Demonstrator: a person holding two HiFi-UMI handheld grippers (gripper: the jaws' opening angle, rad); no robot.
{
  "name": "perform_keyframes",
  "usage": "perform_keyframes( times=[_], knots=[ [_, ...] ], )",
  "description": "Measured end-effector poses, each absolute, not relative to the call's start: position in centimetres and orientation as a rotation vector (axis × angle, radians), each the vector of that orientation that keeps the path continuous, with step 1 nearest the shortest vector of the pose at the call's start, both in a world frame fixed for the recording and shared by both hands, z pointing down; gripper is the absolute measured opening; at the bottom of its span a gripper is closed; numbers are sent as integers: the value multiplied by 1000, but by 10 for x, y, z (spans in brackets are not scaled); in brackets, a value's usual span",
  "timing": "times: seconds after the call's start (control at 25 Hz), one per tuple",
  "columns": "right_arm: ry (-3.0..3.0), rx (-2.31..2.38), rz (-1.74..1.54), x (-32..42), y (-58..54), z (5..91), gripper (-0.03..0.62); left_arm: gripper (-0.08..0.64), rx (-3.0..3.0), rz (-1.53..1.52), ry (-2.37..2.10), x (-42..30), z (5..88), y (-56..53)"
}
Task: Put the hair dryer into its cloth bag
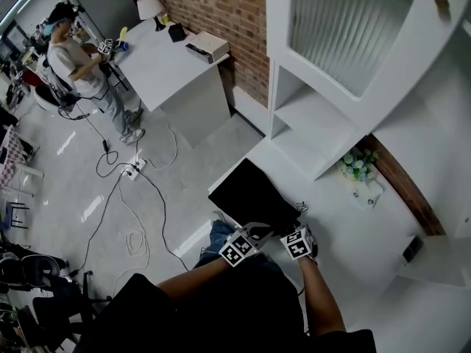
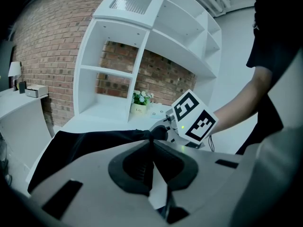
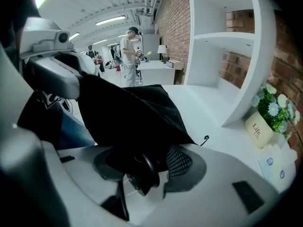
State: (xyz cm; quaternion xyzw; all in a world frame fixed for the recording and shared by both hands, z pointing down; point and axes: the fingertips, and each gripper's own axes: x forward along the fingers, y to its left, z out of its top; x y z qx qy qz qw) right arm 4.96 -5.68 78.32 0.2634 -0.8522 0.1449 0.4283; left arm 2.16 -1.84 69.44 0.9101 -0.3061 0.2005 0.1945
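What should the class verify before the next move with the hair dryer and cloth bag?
1. Left hand-held gripper pinches the cloth bag at its edge: ok.
2. Right hand-held gripper holds the hair dryer: ok, a dark rounded body sits between its jaws.
3. Bag mouth held open enough: cannot tell.
4. Dryer fully inside: cannot tell, cloth drapes over it.
5. Potted flowers stand apart from the bag: ok.
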Motion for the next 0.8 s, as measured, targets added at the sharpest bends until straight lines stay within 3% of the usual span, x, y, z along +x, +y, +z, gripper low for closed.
perform_keyframes(
  times=[0.8],
  knots=[
    [-2137, 583, 403, 45, -49, 797, 246, 35, 2538, 623, -861, 15, 697, -5]
  ],
)
